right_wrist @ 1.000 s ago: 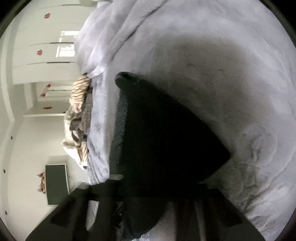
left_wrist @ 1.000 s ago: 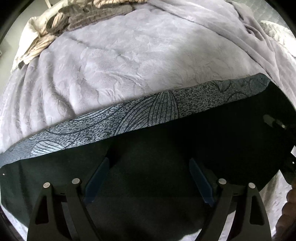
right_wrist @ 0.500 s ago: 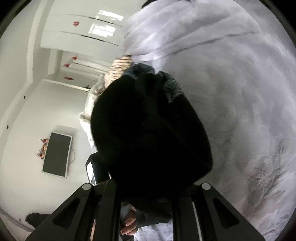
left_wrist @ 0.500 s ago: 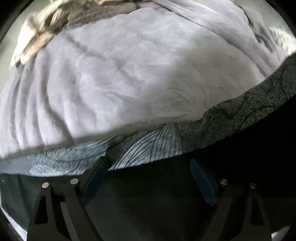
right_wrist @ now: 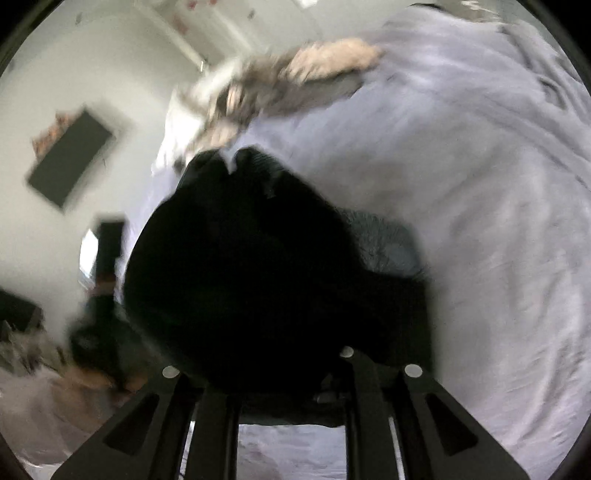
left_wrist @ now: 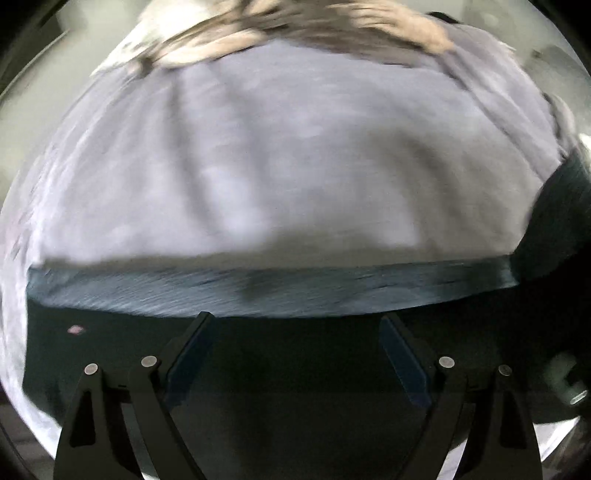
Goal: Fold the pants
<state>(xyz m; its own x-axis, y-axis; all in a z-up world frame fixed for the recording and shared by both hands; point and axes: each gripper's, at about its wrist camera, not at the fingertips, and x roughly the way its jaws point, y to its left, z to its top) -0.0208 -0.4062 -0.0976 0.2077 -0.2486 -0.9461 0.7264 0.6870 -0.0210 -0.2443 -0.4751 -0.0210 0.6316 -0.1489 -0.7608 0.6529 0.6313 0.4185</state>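
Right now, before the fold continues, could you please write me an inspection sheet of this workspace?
Surface: bed covered by a lavender blanket, wrinkled; picture blurred.
Job's things: dark pants with a grey patterned waistband lying flat; one bunched part is lifted in front of the right camera.
Clutter: striped beige cloth pile at the far edge of the bed.
Grippers: left gripper open, fingers spread over the pants; right gripper, jaws hidden by the dark fabric.
Cables: nothing seen.
Surroundings: white wall with a dark screen; white cabinet doors with red marks.
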